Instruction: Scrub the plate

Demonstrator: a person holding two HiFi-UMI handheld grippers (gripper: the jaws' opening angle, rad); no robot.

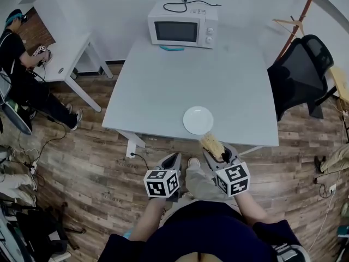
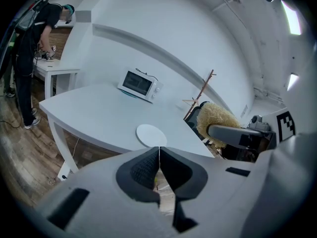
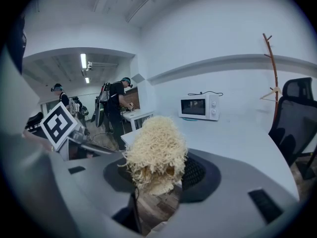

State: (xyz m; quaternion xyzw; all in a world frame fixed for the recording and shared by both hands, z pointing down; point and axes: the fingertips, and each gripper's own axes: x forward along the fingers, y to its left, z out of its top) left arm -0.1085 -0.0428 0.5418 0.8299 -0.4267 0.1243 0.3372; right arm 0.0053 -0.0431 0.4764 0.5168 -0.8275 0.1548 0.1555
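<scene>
- Head view: approach step, no contact yet. Plate (image 1: 198, 120) lies flat near the tabletop (image 1: 163, 91) front edge; it is round, so no long axis. Left gripper (image 1: 173, 160) and right gripper (image 1: 221, 153) sit short of it.
- Left gripper view: jaws closed, empty. They likely need to open to steady the plate (image 2: 151, 135).
- Right gripper view: jaws clamp the scrubber (image 3: 156, 148), long axis along the jaws, tip forward. Next: lower it onto the plate.

Plate (image 1: 198, 120) lies on table (image 1: 163, 86), microwave (image 1: 182, 25) well behind.
</scene>
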